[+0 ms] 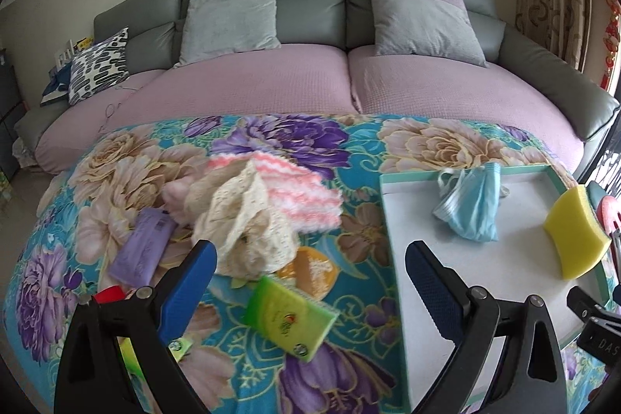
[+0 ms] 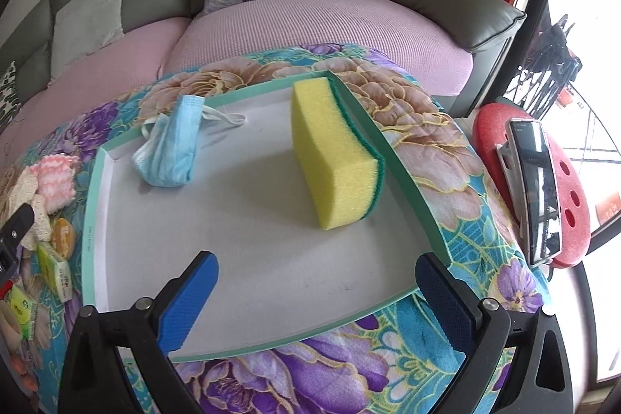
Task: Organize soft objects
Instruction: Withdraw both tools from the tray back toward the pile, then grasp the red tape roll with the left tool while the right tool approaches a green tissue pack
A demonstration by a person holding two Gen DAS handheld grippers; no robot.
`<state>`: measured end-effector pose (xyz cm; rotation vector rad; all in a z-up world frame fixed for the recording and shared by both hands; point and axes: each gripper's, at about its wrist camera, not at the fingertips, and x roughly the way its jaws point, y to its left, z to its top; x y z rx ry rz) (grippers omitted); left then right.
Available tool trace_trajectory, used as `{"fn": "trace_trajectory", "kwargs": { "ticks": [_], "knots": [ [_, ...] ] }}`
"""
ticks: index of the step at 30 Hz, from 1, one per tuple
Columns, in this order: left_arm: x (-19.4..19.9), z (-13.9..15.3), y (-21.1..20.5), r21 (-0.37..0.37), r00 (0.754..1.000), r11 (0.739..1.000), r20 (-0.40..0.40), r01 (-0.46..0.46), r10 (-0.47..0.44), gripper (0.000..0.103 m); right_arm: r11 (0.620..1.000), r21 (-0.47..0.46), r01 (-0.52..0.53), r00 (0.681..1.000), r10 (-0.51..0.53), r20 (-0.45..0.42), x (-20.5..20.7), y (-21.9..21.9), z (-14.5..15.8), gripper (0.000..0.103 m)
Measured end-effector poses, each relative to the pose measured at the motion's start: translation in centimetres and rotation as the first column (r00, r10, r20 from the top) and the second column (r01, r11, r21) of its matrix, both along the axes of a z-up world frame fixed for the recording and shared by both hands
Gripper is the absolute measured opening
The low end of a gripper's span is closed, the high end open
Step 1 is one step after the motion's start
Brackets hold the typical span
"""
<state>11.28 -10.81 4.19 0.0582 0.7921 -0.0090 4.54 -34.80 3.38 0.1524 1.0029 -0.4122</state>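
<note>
My left gripper (image 1: 310, 272) hangs low over the floral blanket (image 1: 349, 142), fingers spread wide with nothing between them. The left finger (image 1: 194, 282) sits above the loose pile side of the blanket, and the right finger (image 1: 431, 282) reaches over the near edge of the tray (image 1: 392, 239). My right gripper (image 2: 316, 288) is also spread wide and empty, both blue pads pointing forward over the tray's near rim (image 2: 271, 334), aimed across its white floor.

The tray is a shallow white one with a teal rim, lying on the blanket in front of the sofa (image 1: 252, 92). Two things lie in it. A crumpled blue face mask (image 2: 170, 146) rests near the far left corner, its white ear loops trailing toward the back rim. A yellow sponge (image 2: 333, 158) with a green scouring side stands on its edge toward the right, the green side just beside the right rim.

Outside the tray, to its left on the blanket, the rest lies unsorted: a pink and white striped cloth (image 1: 295, 189) with a cream lace cloth (image 1: 248, 231) bunched on top of it, a purple packet (image 1: 141, 247) beside them, an orange piece (image 1: 310, 270) partly under the lace, and a green tissue pack (image 1: 291, 317) nearest to my left gripper, between its fingers in that view.
</note>
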Motion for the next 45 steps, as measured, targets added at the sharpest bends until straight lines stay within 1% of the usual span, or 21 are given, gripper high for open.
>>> {"fn": "trace_trajectory", "kwargs": {
  "ticks": [6,11,16,19,21,27,32,34,38,42,45],
  "knots": [
    [-0.7,0.4,3.3,0.002,0.998,0.998,0.001,-0.07,0.07,0.098,0.999,-0.002,-0.033,0.999,0.033,-0.005,0.3,1.6,0.2,0.103],
    [-1.4,0.8,7.0,-0.024,0.992,0.992,-0.007,-0.125,0.124,0.098,0.996,0.015,-0.086,0.996,0.086,0.002,0.4,3.8,0.5,0.103],
    [-2.0,1.1,11.3,-0.016,0.978,0.978,-0.017,-0.209,0.209,0.098,0.986,0.052,-0.161,0.987,0.159,0.033,1.0,6.5,1.2,0.103],
    [-2.4,1.5,14.0,-0.031,0.967,0.967,-0.019,-0.253,0.253,0.098,0.973,0.054,-0.224,0.974,0.221,0.046,1.5,8.9,1.7,0.103],
    [-2.8,1.6,15.8,-0.041,0.957,0.956,-0.022,-0.289,0.289,0.098,0.961,0.054,-0.271,0.962,0.268,0.052,2.0,10.7,1.8,0.103],
    [-3.8,0.8,20.9,-0.05,0.915,0.914,-0.053,-0.403,0.401,0.098,0.924,0.055,-0.378,0.925,0.375,0.065,2.7,15.0,1.9,0.103],
    [-4.6,-0.1,23.9,-0.073,0.884,0.882,-0.089,-0.465,0.459,0.098,0.9,0.041,-0.433,0.901,0.431,0.056,3.0,17.8,1.6,0.103],
    [-4.7,-0.6,24.6,-0.084,0.876,0.874,-0.112,-0.478,0.469,0.098,0.888,0.035,-0.458,0.889,0.456,0.049,3.2,18.9,1.4,0.103],
    [-4.6,-1.8,25.0,-0.108,0.877,0.875,-0.153,-0.473,0.455,0.098,0.863,0.04,-0.503,0.864,0.502,0.042,3.4,20.9,0.7,0.103],
    [-4.2,-2.7,24.9,-0.163,0.885,0.875,-0.187,-0.455,0.426,0.098,0.839,0.038,-0.543,0.84,0.542,0.023,3.7,22.7,-0.2,0.103],
    [-3.6,-3.6,24.4,-0.194,0.89,0.876,-0.217,-0.441,0.4,0.098,0.828,0.044,-0.559,0.829,0.559,0.016,4.0,23.4,-0.9,0.103]
  ]
}}
